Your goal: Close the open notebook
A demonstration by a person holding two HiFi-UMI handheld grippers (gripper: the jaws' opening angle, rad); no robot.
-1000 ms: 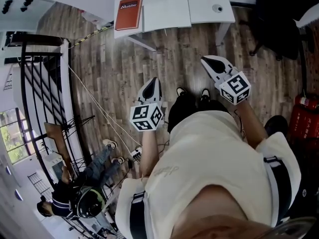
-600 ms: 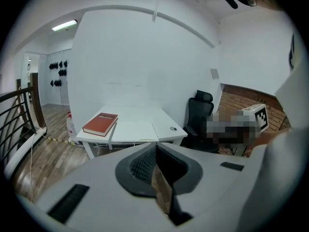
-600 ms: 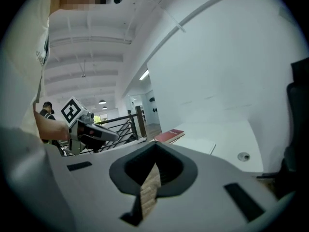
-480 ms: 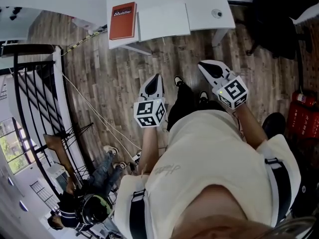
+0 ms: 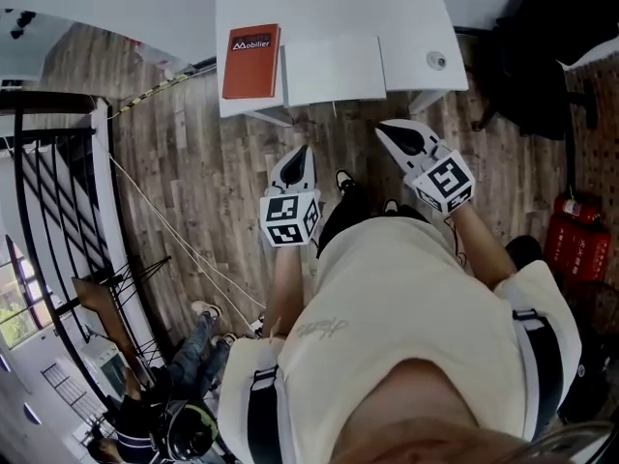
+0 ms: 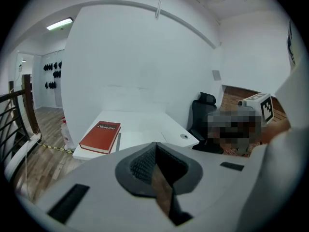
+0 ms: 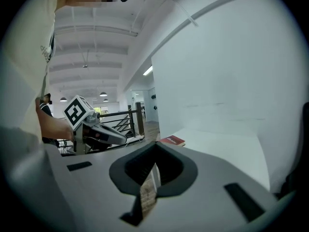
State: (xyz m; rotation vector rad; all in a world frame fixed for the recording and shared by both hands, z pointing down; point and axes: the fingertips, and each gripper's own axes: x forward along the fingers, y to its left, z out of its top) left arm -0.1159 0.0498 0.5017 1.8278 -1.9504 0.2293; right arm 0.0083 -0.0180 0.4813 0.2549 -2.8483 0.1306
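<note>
Judging from how both grippers hang over the wooden floor (image 5: 193, 182), short of the white tabletop (image 5: 406, 8), I think the step in hand is only the approach, and the closing itself has not begun. The notebook (image 5: 334, 69) lies along the near edge of the tabletop, toward its left corner: a white page lies flat, and a red cover (image 5: 251, 61) lies just beside it on the left. It is hard to tell whether the red part is the turned-over cover or a separate book, because from the left gripper view it looks thick. The left gripper (image 5: 301, 153) has its jaws brought together on nothing, and only a thin line of floor shows between them. The right gripper (image 5: 384, 130) looks the same, drawn together and empty. The next move probably calls for reaching the near edge, then getting a tip under one half and folding it over. A small round thing (image 5: 437, 60) near the right edge is too small to name.
</note>
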